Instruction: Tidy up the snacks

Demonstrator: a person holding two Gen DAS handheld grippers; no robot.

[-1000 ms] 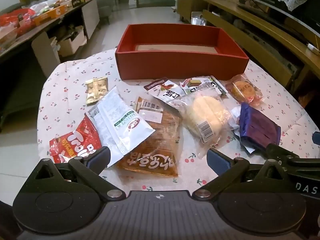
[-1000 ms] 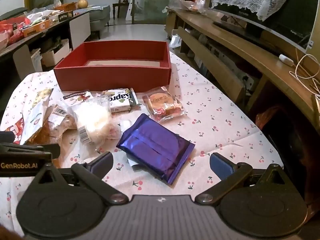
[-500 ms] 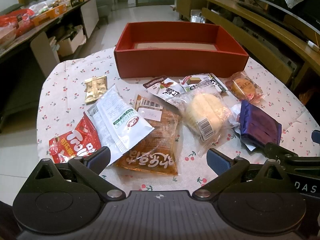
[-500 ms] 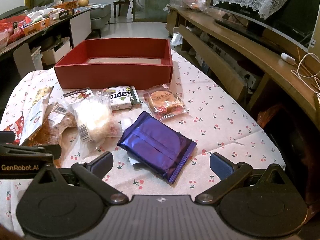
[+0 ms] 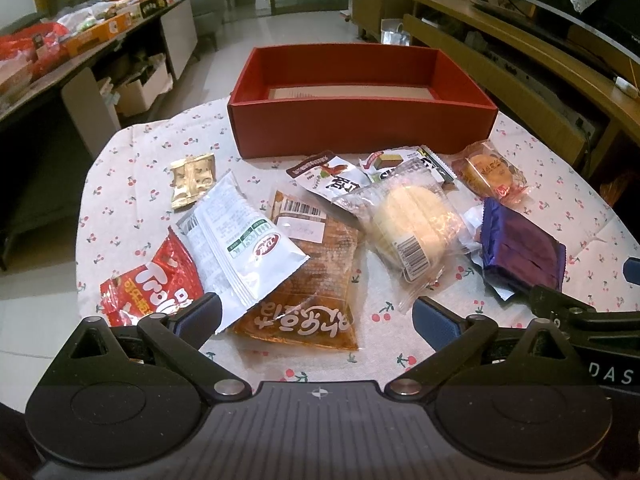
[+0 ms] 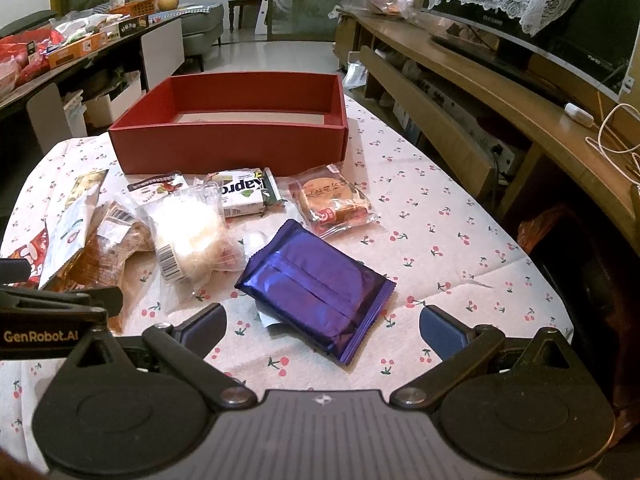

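Observation:
An empty red box (image 5: pixel 360 120) (image 6: pixel 232 148) stands at the far side of the cherry-print table. Several snack packets lie in front of it: a red packet (image 5: pixel 150 290), a white packet (image 5: pixel 240 240), an orange-brown packet (image 5: pixel 312 280), a round cake in clear wrap (image 5: pixel 408 224) (image 6: pixel 188 232), a cookie packet (image 5: pixel 488 172) (image 6: pixel 332 204), a gold packet (image 5: pixel 192 178) and a purple packet (image 5: pixel 520 252) (image 6: pixel 316 284). My left gripper (image 5: pixel 316 316) is open above the orange-brown packet. My right gripper (image 6: pixel 322 324) is open over the purple packet's near edge.
A long wooden TV bench (image 6: pixel 500 92) runs along the right. A cluttered side table (image 5: pixel 60 52) with boxes stands at the left. The table's near right edge (image 6: pixel 552 300) drops off beside my right gripper.
Both grippers have drifted slightly forward and lower toward the snacks. Both stay open. No packet has moved.

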